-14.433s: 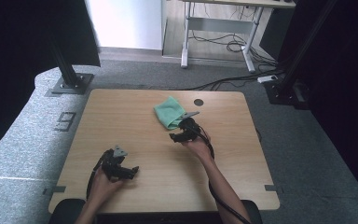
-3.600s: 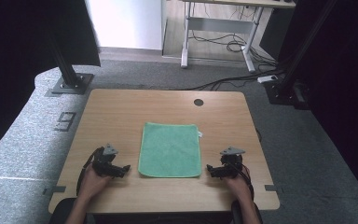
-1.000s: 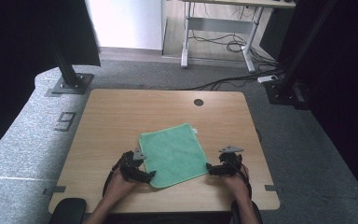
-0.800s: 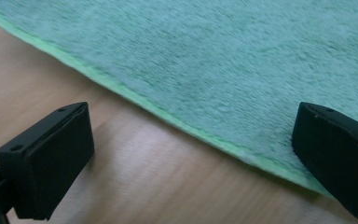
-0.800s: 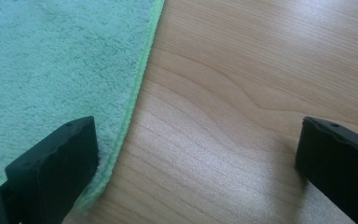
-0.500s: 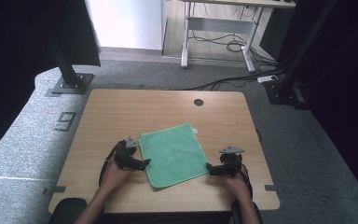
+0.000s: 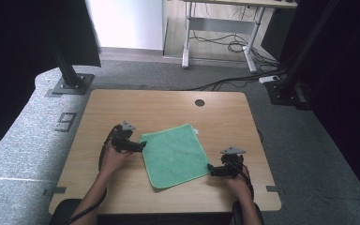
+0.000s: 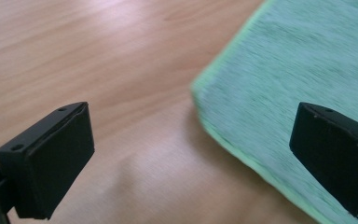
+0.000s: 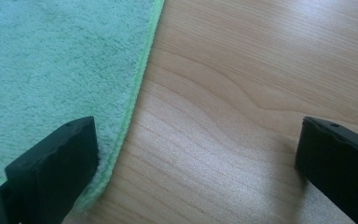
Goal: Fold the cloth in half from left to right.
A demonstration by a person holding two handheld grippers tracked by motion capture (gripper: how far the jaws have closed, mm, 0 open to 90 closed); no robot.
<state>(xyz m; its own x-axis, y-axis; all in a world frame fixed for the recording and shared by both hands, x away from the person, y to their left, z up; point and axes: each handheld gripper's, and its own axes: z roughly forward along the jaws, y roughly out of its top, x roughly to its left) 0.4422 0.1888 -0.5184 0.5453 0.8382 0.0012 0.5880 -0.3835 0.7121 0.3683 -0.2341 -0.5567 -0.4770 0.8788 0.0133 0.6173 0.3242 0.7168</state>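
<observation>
Cloth (image 7: 174,153) of green towelling lay spread flat on the worktop (image 7: 159,105), turned slightly askew, between the two sets of tongs; left tongs (image 7: 141,146) stood at its far left corner, jaws wide apart, one jaw over bare wood and the other over the cloth (image 8: 303,65), so that the corner sat in the gap without being pinched; right tongs (image 7: 210,169) rested at the near right edge, likewise spread, one jaw just over the hem (image 9: 135,100) and the other over bare worktop (image 9: 242,79); neither pair gripped anything. Judgement: the step in hand appeared to be the approach to a two-point pick-up, probably for folding; the next move would call for lowering each pair until one jaw slid under the hem, then closing on a single layer; a shallow bite risks the cloth slipping out on the lift.
</observation>
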